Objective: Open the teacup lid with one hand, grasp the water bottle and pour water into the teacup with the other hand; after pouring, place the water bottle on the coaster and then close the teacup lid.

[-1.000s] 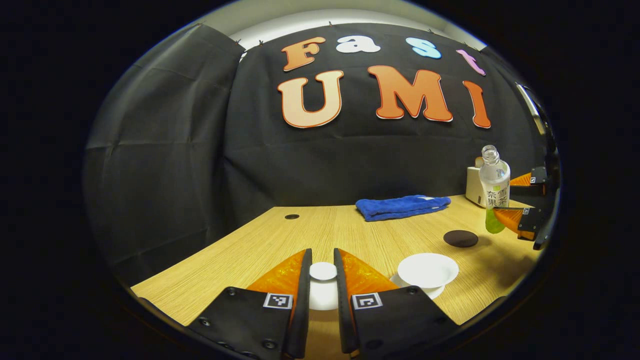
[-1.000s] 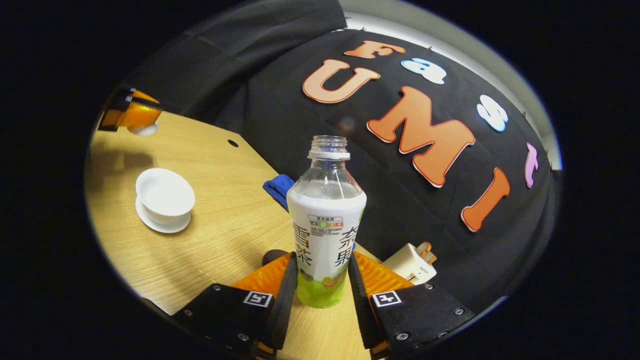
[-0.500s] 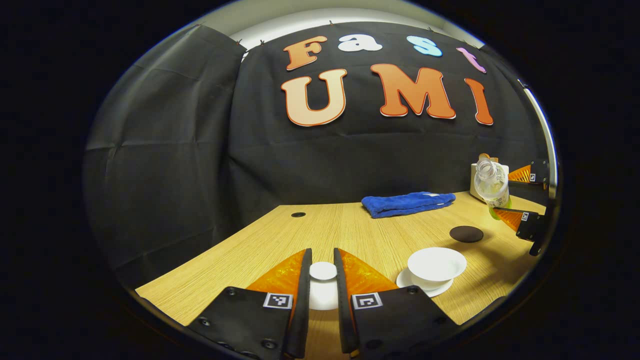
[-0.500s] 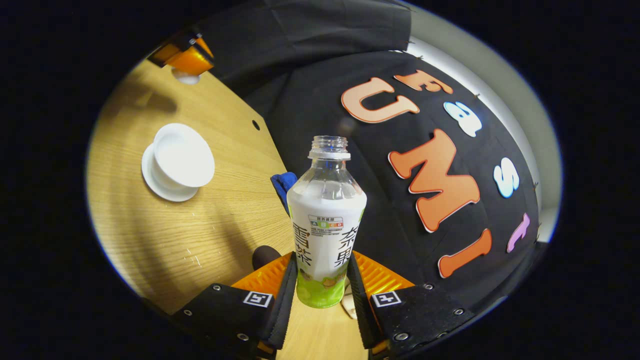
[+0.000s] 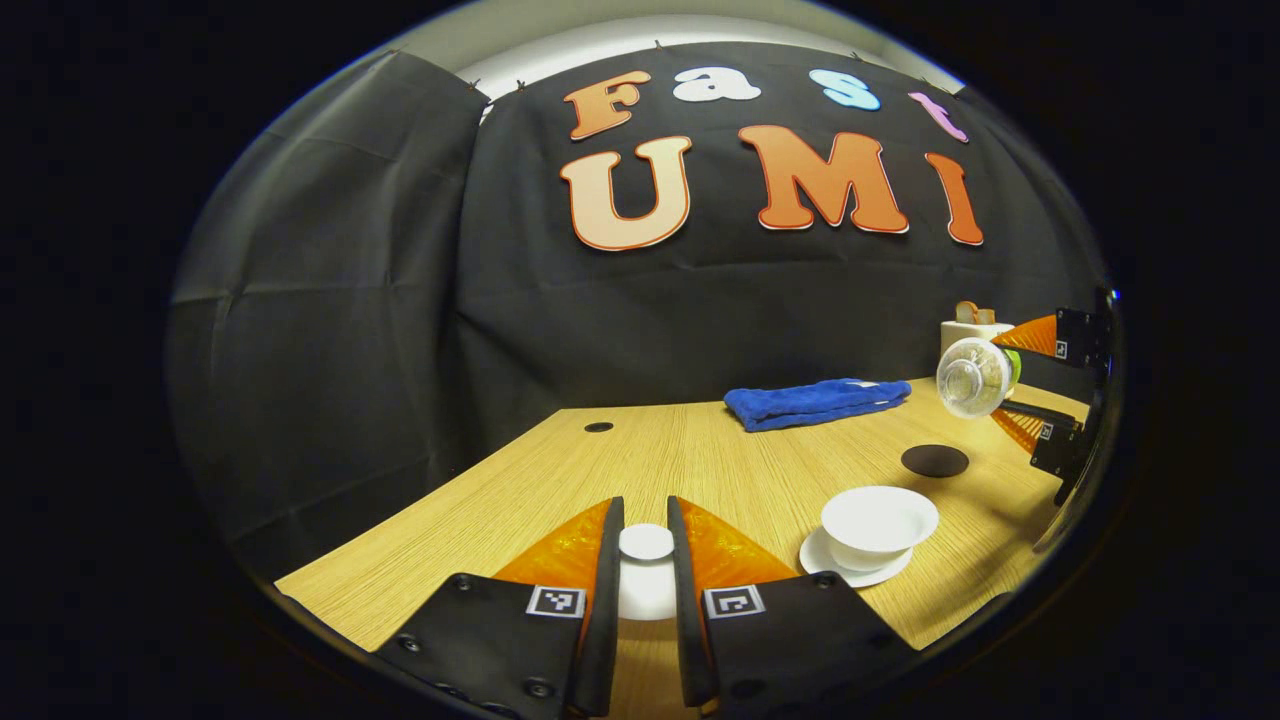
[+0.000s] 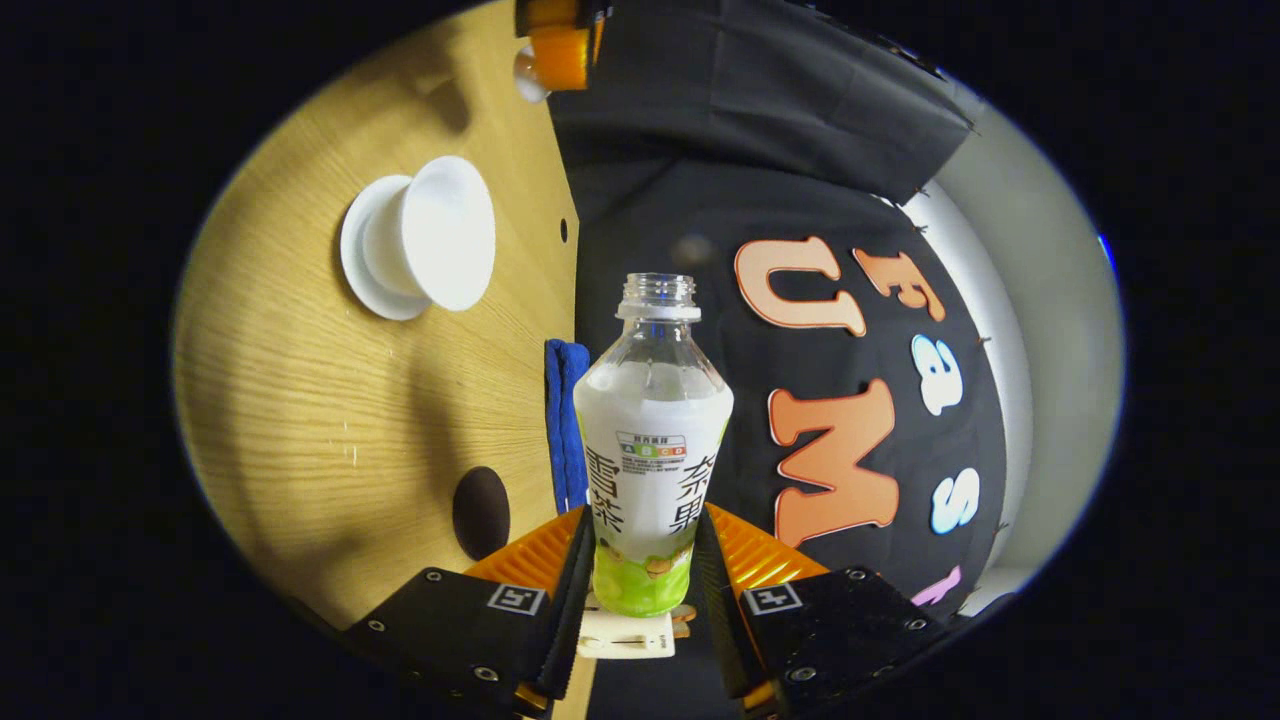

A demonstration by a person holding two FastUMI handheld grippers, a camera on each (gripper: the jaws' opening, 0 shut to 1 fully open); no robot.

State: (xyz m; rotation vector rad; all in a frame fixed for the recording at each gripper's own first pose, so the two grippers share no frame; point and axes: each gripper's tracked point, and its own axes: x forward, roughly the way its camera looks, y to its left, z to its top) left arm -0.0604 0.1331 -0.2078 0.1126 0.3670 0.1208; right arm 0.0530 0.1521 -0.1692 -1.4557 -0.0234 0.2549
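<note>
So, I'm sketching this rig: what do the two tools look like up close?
Each tool has two black plates studded with screws and carrying a small square black-and-white marker. From these plates two slim fingers run forward, backed by ribbed triangular webs: left tool, right tool. No cables or sleeves are visible.

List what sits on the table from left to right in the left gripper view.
Small dark hole in the tabletop → teacup lid held in the left claw → blue towel → teacup on its saucer → dark round coaster → tilted water bottle in the right claw, held above the table.
</note>
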